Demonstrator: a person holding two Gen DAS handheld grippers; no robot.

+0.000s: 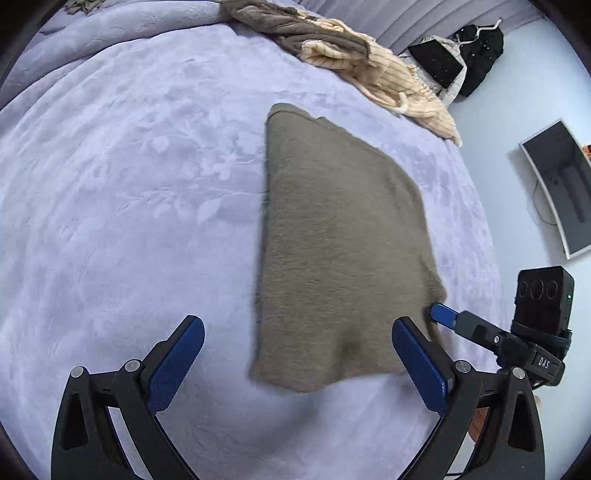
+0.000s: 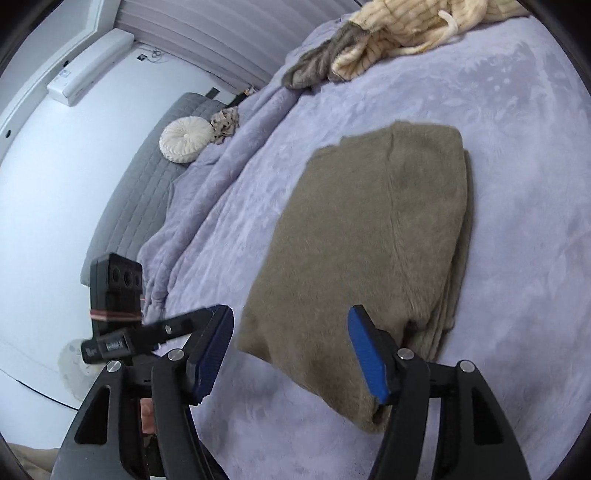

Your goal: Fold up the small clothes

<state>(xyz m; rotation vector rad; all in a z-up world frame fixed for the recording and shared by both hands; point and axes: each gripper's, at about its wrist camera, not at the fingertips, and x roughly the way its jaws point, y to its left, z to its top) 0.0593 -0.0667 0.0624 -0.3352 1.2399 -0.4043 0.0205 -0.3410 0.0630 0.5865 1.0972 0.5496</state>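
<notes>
A taupe fuzzy garment lies folded in a long slab on the lavender bedspread. It also shows in the right wrist view, with stacked layers along its right edge. My left gripper is open and empty, its blue pads just above the garment's near end. My right gripper is open and empty, straddling the garment's near corner. The right gripper's blue fingertip touches the garment's right corner in the left wrist view. The left gripper shows at the left of the right wrist view.
A cream ribbed garment and a grey-brown one lie heaped at the bed's far edge. Black clothing and a grey box sit on the floor. A round white cushion rests on a grey quilted surface.
</notes>
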